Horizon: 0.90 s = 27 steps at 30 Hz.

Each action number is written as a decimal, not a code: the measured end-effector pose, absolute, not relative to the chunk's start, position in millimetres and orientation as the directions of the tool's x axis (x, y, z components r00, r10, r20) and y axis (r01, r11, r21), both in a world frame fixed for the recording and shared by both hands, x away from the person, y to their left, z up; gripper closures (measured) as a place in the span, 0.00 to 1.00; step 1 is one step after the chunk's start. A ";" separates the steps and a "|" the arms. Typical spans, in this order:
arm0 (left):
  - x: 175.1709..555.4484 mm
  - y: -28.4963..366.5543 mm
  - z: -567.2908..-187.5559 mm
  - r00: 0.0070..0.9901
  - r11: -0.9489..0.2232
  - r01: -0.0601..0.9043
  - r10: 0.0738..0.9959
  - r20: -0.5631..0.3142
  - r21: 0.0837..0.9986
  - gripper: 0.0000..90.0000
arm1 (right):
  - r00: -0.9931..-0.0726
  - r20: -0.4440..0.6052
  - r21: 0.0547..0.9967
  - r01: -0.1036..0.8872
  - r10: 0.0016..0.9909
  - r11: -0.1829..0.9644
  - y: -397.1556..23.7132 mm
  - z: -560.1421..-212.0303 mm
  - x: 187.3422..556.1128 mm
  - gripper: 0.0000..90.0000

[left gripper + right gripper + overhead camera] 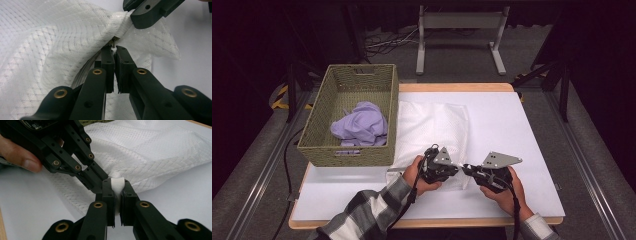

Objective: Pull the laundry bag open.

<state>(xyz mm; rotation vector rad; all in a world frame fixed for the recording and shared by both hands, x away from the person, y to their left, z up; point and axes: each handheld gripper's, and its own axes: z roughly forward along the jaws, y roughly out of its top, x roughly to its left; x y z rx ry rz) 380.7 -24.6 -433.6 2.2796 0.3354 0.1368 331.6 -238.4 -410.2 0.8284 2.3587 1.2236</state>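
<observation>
Gripping the near edge of the white mesh bag (432, 127) with both tools, the person is working at its zipper (85, 72) on the white table (522, 130). The right gripper (117, 185) is clamping a folded ridge of the bag's hem between closed jaws, and it is reading as the anchor. The left gripper (115, 48) is pinching down right at the small metal zipper pull (114, 41), jaws nearly together; whether the pads are truly catching the pull is hard to tell, since it is tiny. The bag is lying flat just beside the woven basket (319, 150), which is holding a lilac cloth (362, 125). By my reading, the step in hand is securing the pull before opening the bag. The next move is likely calling for the left tool sliding along the zipper line while the right is keeping the hem taut, without tearing the mesh
</observation>
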 end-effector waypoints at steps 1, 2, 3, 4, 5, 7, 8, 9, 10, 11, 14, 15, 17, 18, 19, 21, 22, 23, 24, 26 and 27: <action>380.0 -24.9 -433.6 0.959 -0.640 0.193 0.284 -0.004 0.744 0.96 | -0.766 -0.049 0.823 0.332 0.641 0.460 -238.1 -410.3 331.2 0.95; 379.5 -24.9 -433.4 0.958 -0.644 0.192 0.286 0.000 0.741 0.96 | -0.765 -0.054 0.821 0.332 0.642 0.465 -238.2 -410.3 330.9 0.95; 379.4 -25.0 -433.3 0.959 -0.646 0.190 0.284 0.002 0.740 0.96 | -0.764 -0.057 0.820 0.332 0.643 0.467 -238.4 -410.4 330.6 0.95; 379.0 -24.9 -433.3 0.959 -0.649 0.193 0.284 -0.001 0.736 0.96 | -0.762 -0.061 0.818 0.332 0.644 0.470 -238.6 -410.4 330.5 0.95; 379.4 -24.8 -433.4 0.959 -0.649 0.191 0.282 0.000 0.736 0.96 | -0.762 -0.067 0.815 0.330 0.644 0.476 -239.1 -410.5 330.7 0.95; 379.6 -24.3 -433.3 0.960 -0.649 0.193 0.279 -0.005 0.736 0.96 | -0.763 -0.068 0.813 0.331 0.643 0.479 -239.7 -410.9 330.8 0.96; 379.4 -24.2 -433.2 0.960 -0.650 0.192 0.280 -0.003 0.735 0.96 | -0.760 -0.075 0.811 0.330 0.645 0.483 -239.5 -410.9 330.5 0.96; 379.4 -24.2 -433.0 0.959 -0.651 0.193 0.282 -0.002 0.734 0.96 | -0.759 -0.076 0.810 0.331 0.647 0.484 -239.2 -410.8 330.2 0.96; 379.5 -24.3 -433.1 0.960 -0.653 0.193 0.281 -0.003 0.732 0.96 | -0.757 -0.084 0.809 0.328 0.648 0.488 -238.6 -410.6 329.7 0.96; 379.3 -24.3 -433.2 0.960 -0.654 0.196 0.281 -0.005 0.731 0.96 | -0.756 -0.089 0.807 0.327 0.649 0.491 -238.2 -410.6 329.3 0.96; 379.1 -24.3 -433.4 0.962 -0.655 0.190 0.273 -0.005 0.731 0.96 | -0.750 -0.093 0.807 0.328 0.655 0.491 -238.5 -410.7 329.1 0.96; 378.7 -24.5 -433.7 0.962 -0.655 0.189 0.274 -0.003 0.731 0.96 | -0.749 -0.092 0.807 0.330 0.656 0.489 -238.8 -410.6 329.1 0.96; 378.9 -25.2 -435.5 0.960 -0.665 0.187 0.279 0.008 0.723 0.96 | -0.742 -0.099 0.808 0.329 0.663 0.489 -239.2 -410.4 328.6 0.96; 380.3 -24.3 -436.7 0.959 -0.664 0.195 0.282 0.000 0.722 0.96 | -0.737 -0.100 0.809 0.331 0.668 0.486 -240.1 -409.7 328.3 0.96; 381.8 -23.1 -437.8 0.958 -0.659 0.205 0.286 -0.011 0.723 0.96 | -0.736 -0.099 0.811 0.330 0.670 0.483 -241.5 -409.0 328.5 0.96; 382.6 -22.4 -438.2 0.957 -0.661 0.208 0.291 -0.008 0.721 0.96 | -0.732 -0.099 0.814 0.330 0.674 0.478 -243.3 -408.6 328.6 0.96; 383.0 -21.6 -438.5 0.956 -0.661 0.208 0.292 -0.009 0.721 0.96 | -0.725 -0.094 0.816 0.336 0.682 0.470 -245.1 -408.2 328.6 0.96; 382.8 -21.2 -438.3 0.957 -0.659 0.211 0.291 -0.013 0.722 0.96 | -0.726 -0.089 0.816 0.340 0.682 0.467 -247.0 -408.0 329.3 0.96; 382.4 -21.3 -438.1 0.957 -0.662 0.208 0.290 -0.010 0.720 0.96 | -0.727 -0.086 0.817 0.340 0.681 0.466 -247.9 -408.3 329.6 0.96; 381.8 -21.5 -438.5 0.958 -0.669 0.204 0.286 -0.006 0.715 0.96 | -0.726 -0.087 0.815 0.342 0.682 0.468 -247.7 -408.9 329.6 0.96; 381.7 -20.9 -438.9 0.957 -0.666 0.211 0.290 -0.012 0.716 0.96 | -0.726 -0.091 0.814 0.340 0.681 0.471 -247.1 -408.9 329.4 0.96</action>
